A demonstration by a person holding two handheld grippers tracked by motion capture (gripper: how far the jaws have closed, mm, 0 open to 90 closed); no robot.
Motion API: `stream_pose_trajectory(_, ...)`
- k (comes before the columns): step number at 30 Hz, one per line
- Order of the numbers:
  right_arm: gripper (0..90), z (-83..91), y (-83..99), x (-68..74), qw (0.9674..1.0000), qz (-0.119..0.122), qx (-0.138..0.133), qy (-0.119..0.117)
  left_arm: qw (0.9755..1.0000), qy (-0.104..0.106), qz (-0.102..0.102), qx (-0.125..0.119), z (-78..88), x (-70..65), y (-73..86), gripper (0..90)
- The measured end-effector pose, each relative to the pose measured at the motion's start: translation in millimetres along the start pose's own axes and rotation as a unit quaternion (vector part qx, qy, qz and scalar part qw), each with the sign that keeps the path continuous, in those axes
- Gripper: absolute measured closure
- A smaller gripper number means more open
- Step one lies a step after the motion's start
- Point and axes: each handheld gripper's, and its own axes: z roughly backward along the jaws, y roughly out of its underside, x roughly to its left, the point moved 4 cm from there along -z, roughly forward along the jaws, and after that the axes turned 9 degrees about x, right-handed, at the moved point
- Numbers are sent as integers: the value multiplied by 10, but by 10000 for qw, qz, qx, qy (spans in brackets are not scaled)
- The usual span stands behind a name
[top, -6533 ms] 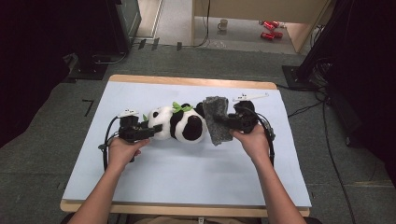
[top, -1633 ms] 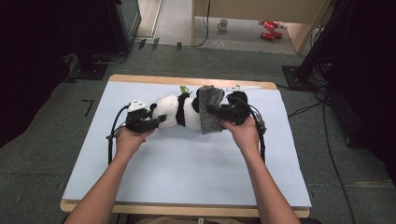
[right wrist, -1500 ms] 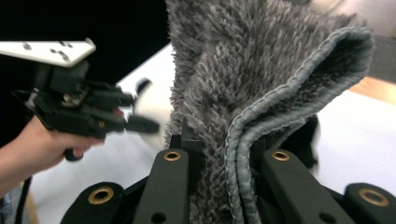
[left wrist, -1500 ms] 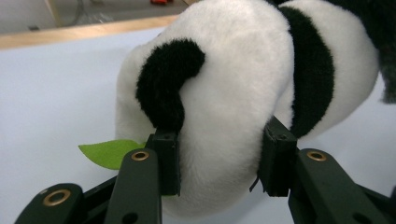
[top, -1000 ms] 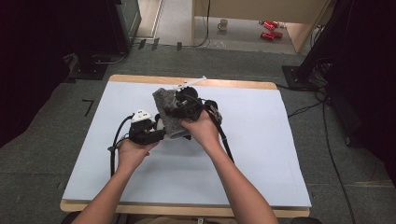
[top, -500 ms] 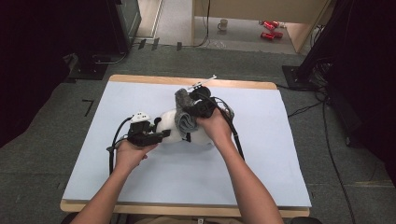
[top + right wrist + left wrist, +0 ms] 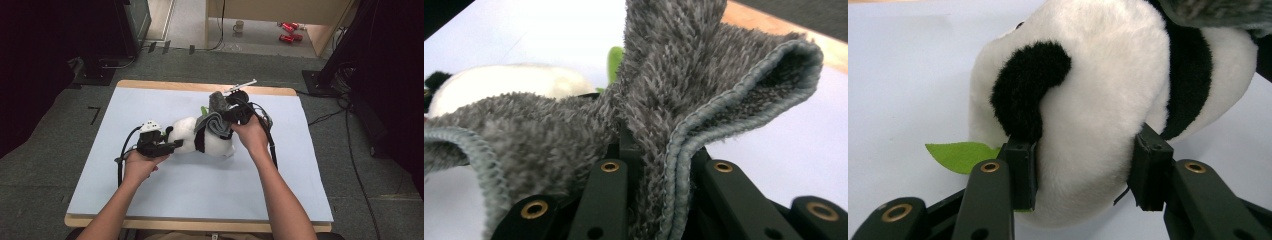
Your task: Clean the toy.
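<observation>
- Here, at the left of the bench [image 7: 150, 200], the left hand-held gripper [image 7: 167, 146] lies low on the pale blue mat and points right, with its cable looping back toward the person's forearm.
- Its jaws are clamped on the panda [image 7: 200, 140]: in the left gripper view the two black pads [image 7: 1020, 170] press into the white plush from both sides, one just below a black patch.
- A green felt leaf [image 7: 960, 155] sticks out beside that pad, flat on the mat.
- The panda lies on its side near the middle of the bench, head end toward the left hand-held gripper, with a black band across its body.
- A grey cloth [image 7: 215, 120] is draped over the panda's right end, bunched and partly standing up.
- To the right of it, the right hand-held gripper [image 7: 231, 116] is held above the panda, nearer the far edge, tilted toward the left.
- Its jaws are clenched on the cloth: in the right gripper view a folded edge with pale stitched trim is pinched between them and the shaggy fabric [image 7: 674, 100] rises and fans out above.
- The right hand [image 7: 252, 137] grips the tool from the near side, cable trailing along the forearm.
</observation>
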Motion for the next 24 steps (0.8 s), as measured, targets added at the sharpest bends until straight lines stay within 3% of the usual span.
stream_pose_trajectory(4,792,84,-2,-38,9998,-24,-160,112,10000,-59,-33,-27,-10,5,0,542)
stream_pose_trajectory(8,792,205,-38,3,9984,-86,-530,-156,10000,-87,29,-34,-17,17,-9,537)
stream_pose_trajectory(11,793,275,-77,98,9973,-96,-632,-363,9999,-61,90,-59,-20,26,-12,536)
stream_pose_trajectory(17,793,310,-210,424,9939,177,-718,-812,9999,-58,138,-26,-14,10,-22,533)
stream_pose_trajectory(24,792,14,-314,844,9918,514,-422,-1094,9999,-71,130,17,-11,0,-34,532)
